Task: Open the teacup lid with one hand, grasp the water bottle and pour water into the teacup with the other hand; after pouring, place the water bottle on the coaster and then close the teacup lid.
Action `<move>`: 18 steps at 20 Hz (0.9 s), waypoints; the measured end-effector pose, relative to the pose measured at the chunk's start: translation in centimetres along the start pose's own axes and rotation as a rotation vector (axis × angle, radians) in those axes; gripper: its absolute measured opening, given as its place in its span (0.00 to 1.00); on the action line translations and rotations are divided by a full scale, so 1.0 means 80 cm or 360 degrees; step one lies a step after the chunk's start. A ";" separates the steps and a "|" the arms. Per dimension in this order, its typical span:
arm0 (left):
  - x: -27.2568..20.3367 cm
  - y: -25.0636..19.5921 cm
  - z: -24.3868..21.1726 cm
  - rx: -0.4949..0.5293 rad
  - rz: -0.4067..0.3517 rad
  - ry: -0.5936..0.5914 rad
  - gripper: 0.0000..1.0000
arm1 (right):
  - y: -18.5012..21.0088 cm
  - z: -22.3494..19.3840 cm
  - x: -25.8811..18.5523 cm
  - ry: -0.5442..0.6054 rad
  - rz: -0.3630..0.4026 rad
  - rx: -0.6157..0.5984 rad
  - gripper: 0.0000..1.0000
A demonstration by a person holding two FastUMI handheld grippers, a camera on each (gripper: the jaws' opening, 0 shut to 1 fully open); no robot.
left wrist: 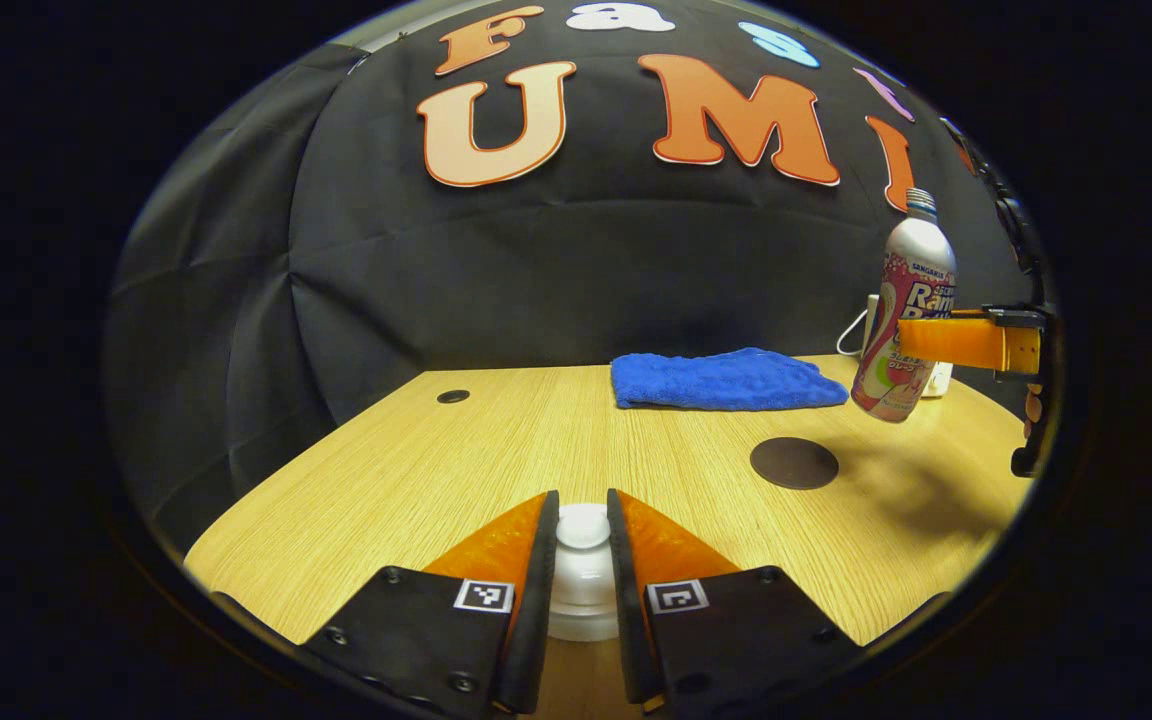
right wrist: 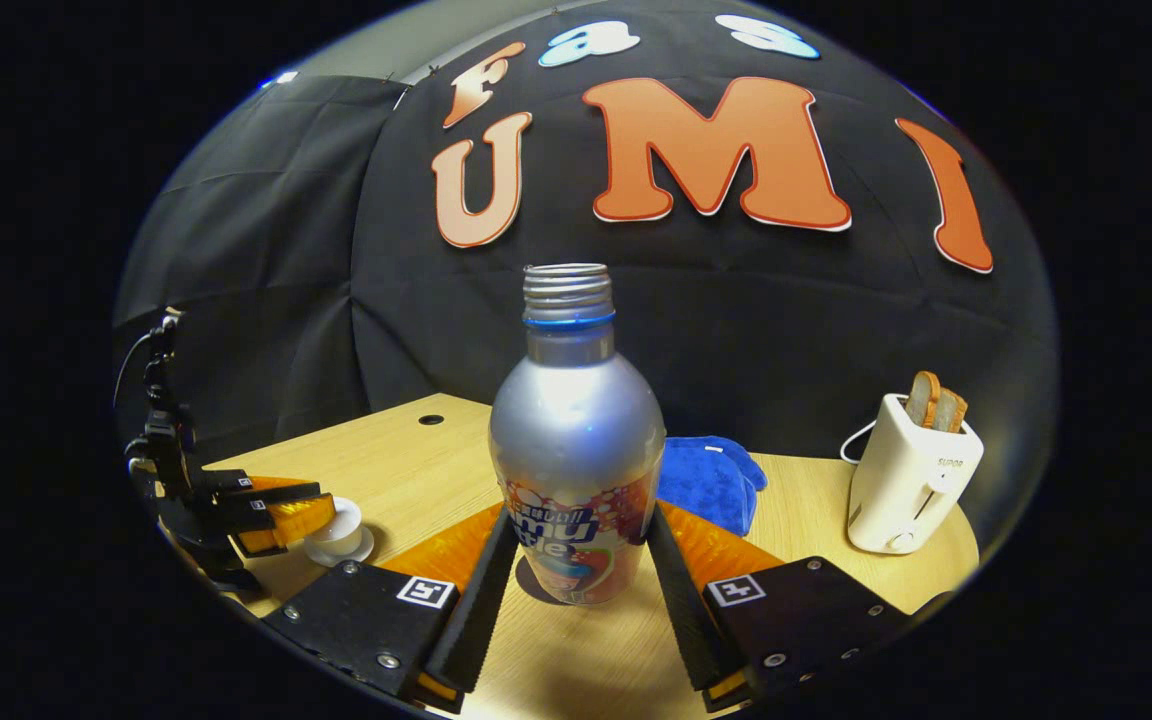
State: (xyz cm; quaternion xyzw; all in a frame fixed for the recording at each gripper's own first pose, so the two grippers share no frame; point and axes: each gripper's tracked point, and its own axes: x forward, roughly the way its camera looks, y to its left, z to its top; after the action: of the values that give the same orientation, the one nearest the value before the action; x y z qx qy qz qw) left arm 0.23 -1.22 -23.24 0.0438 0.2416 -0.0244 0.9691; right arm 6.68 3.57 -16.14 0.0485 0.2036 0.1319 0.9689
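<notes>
Low over the bench (left wrist: 416, 470), the left claw (left wrist: 582, 535) reaches forward and level, its two fingers narrowed onto the knob of the white teacup lid (left wrist: 583, 527), one finger pressing on each side. The lid sits on the teacup (left wrist: 582, 610), at 6 o'clock in the left gripper view. In the right gripper view the same claw (right wrist: 311, 515) shows at 8 o'clock, clamped on the lid above the cup (right wrist: 338, 535) and its saucer.

The right claw (right wrist: 576, 560) is held level and grips the water bottle (right wrist: 576, 450) by its lower body, both fingers pressed against the label; the bottle stands upright and uncapped, its threaded neck bare. In the left gripper view the bottle (left wrist: 904, 310) hangs at 2 o'clock, slightly tilted and clear of the bench, with the right claw (left wrist: 966, 340) closed on its middle. Its label carries printed writing, too distorted to read in full.

A dark round coaster (left wrist: 794, 463) lies at 4 o'clock in the left gripper view, with a folded blue cloth (left wrist: 726, 380) beyond it. A white toaster (right wrist: 911, 485) holding bread slices stands at 3 o'clock in the right gripper view, with small lettering on its side.
</notes>
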 end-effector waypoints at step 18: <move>-0.014 0.008 0.038 -0.0026 0.0037 -0.0176 0.63 | 0.013 -0.019 0.037 0.0062 0.0014 0.0032 0.76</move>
State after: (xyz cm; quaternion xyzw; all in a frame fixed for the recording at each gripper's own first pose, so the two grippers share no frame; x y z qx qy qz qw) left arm 0.72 -0.82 -19.98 0.0373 0.1874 -0.0136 0.9815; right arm 8.44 5.41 -18.50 0.0566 0.2235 0.1352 0.9636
